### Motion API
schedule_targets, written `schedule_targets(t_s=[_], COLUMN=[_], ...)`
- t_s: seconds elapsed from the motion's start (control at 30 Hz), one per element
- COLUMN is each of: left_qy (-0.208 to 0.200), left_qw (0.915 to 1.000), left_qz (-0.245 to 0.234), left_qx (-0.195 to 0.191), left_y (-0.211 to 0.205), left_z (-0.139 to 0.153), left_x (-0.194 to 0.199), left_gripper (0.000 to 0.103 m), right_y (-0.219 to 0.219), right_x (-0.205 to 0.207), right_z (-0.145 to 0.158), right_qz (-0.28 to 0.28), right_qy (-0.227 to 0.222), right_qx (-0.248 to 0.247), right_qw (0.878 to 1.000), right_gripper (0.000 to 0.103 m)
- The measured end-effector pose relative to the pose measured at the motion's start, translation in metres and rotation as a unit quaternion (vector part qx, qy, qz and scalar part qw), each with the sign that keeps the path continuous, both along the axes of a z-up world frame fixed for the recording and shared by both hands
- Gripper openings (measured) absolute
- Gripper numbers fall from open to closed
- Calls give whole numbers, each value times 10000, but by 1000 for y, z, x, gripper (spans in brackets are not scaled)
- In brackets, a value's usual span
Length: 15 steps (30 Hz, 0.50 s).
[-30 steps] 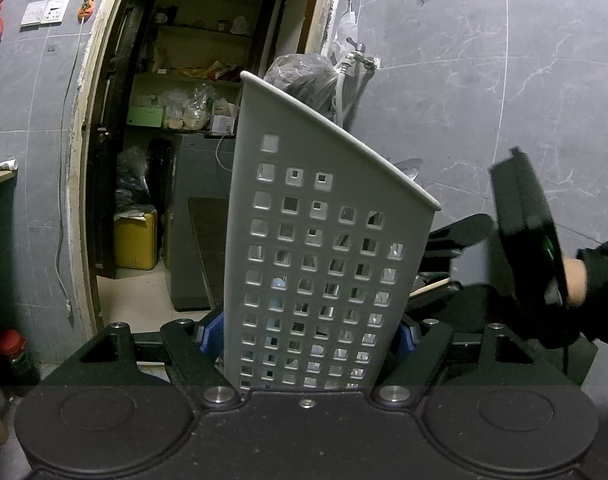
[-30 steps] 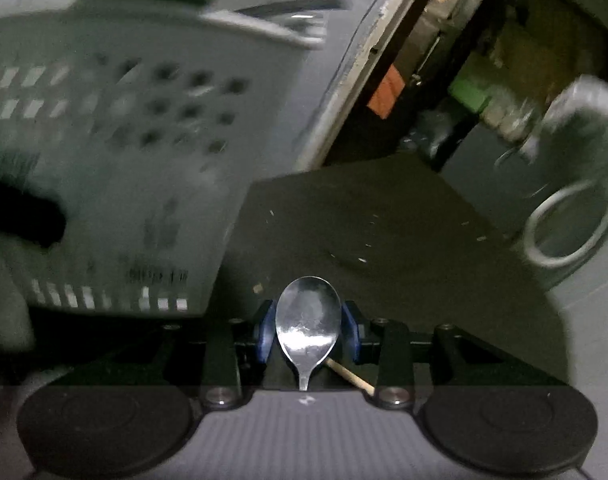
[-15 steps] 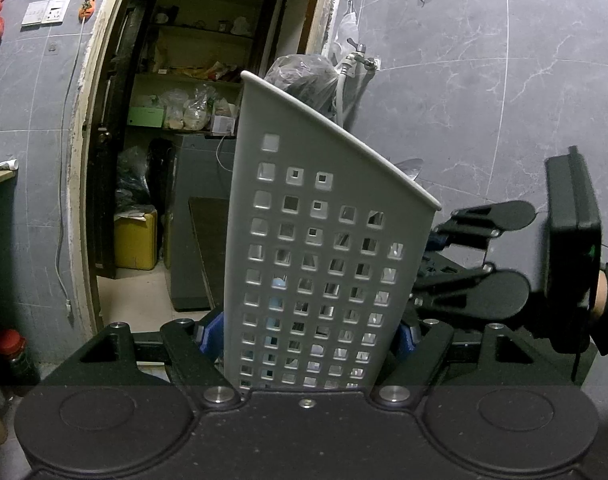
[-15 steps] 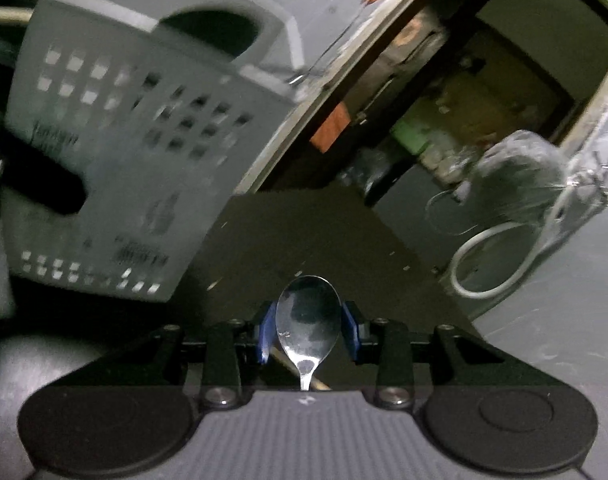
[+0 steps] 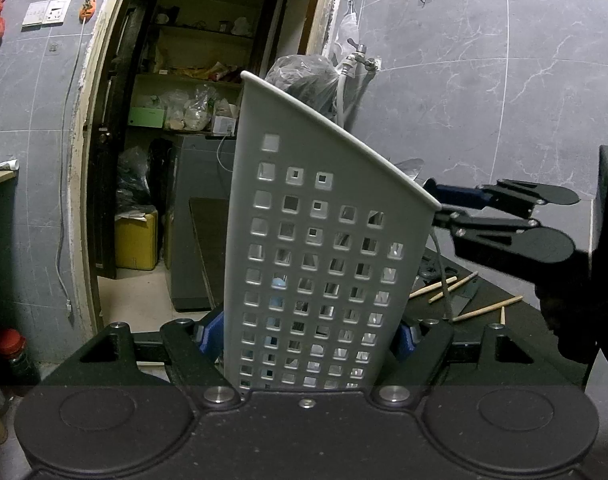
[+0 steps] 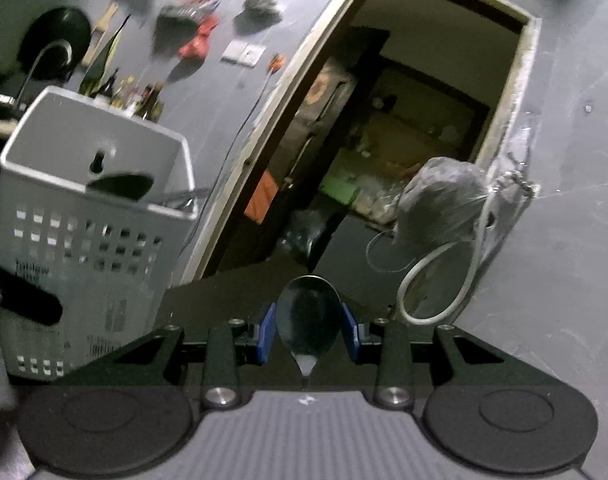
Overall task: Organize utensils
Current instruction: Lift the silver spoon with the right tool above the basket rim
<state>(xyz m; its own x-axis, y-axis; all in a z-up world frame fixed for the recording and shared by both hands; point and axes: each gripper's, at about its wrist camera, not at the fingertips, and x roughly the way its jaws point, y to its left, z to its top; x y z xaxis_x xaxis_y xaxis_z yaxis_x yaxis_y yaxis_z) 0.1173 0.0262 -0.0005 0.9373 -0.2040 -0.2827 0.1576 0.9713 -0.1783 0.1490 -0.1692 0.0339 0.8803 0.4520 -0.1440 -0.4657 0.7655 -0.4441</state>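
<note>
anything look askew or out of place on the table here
Yes. Several thin wooden chopsticks lie scattered at crossing angles on the black table, not in the white perforated plastic utensil basket, which the left gripper grips. The metal spoon is clamped in the right gripper, not yet stowed.

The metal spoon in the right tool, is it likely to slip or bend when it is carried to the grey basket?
The spoon looks like polished steel, so probably stiff. The right tool clamps only the smooth bowl edges between its pads, so it may slip or pivot. It should drop easily into the perforated basket.
</note>
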Motion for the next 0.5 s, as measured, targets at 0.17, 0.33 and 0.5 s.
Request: schedule_targets(t_s=[0.17, 0.33, 0.5], left_qy=[-1, -1, -2], left_qw=[10000, 10000, 10000], left_qz=[2, -1, 1], left_qx=[2, 0, 0], left_y=[0, 0, 0], left_z=[0, 0, 0], left_x=[0, 0, 0], left_gripper=[78, 78, 78], right_y=[-11, -18, -20], right_x=[0, 2, -7], right_z=[12, 28, 45], right_qz=[-33, 6, 80], right_qy=[-97, -149, -267], right_qx=[367, 621, 854], right_qw=[9993, 9980, 9960], right_gripper=[39, 39, 39])
